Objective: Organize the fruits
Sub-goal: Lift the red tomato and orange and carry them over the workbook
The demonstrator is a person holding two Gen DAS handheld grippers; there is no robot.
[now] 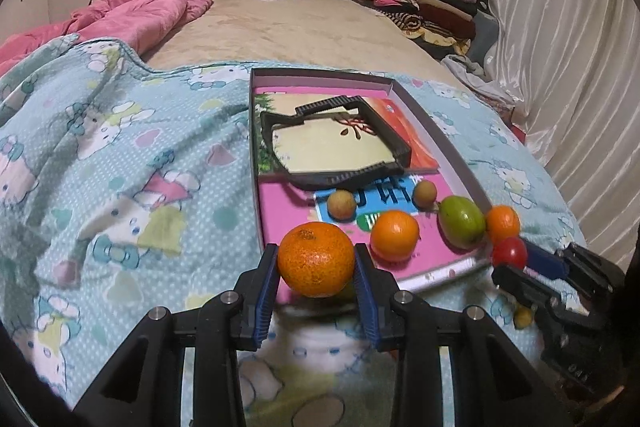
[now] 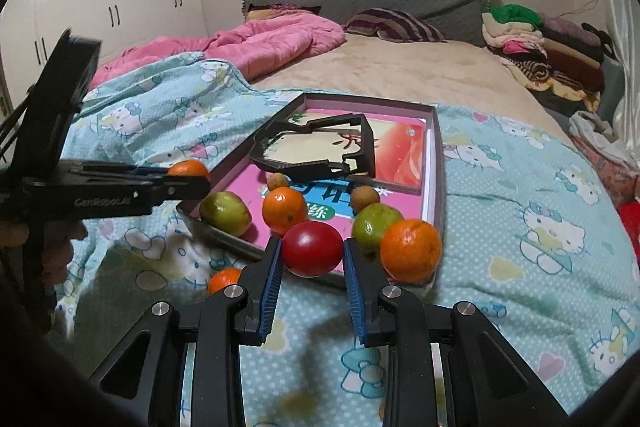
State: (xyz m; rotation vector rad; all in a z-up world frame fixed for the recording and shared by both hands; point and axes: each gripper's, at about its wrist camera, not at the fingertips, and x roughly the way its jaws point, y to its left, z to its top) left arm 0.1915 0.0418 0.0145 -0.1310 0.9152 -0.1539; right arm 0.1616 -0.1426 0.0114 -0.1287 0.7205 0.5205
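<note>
In the left wrist view, the left hand-held gripper point(image 1: 316, 269) sits at the lower centre of the frame, its blue pads pressed against both sides of a mandarin point(image 1: 316, 259) that it is grasping, held over the near edge of a shallow tray point(image 1: 440, 143). The right hand-held gripper point(image 2: 313, 263) (lower centre of the right wrist view) is clenched on a red tomato point(image 2: 313, 247), also at the tray's near edge.

The tray lies on a blue cartoon-print blanket point(image 1: 120, 167) spread over the bed point(image 1: 288, 27). Inside it are pink printed books and a black plastic frame point(image 1: 336, 143) toward the far end. Across the near part of the tray, in the left wrist view, lie a second orange fruit point(image 1: 395, 235), a green fruit point(image 1: 461, 222), a small orange one point(image 1: 503, 222) at the tray's right edge, and two small brownish round fruits point(image 1: 341, 203) just behind them.

In the right wrist view another green fruit point(image 2: 225, 213) rests at the tray's left corner, and a small orange fruit point(image 2: 225, 279) lies on the blanket outside the tray, lower left of the tomato.
</note>
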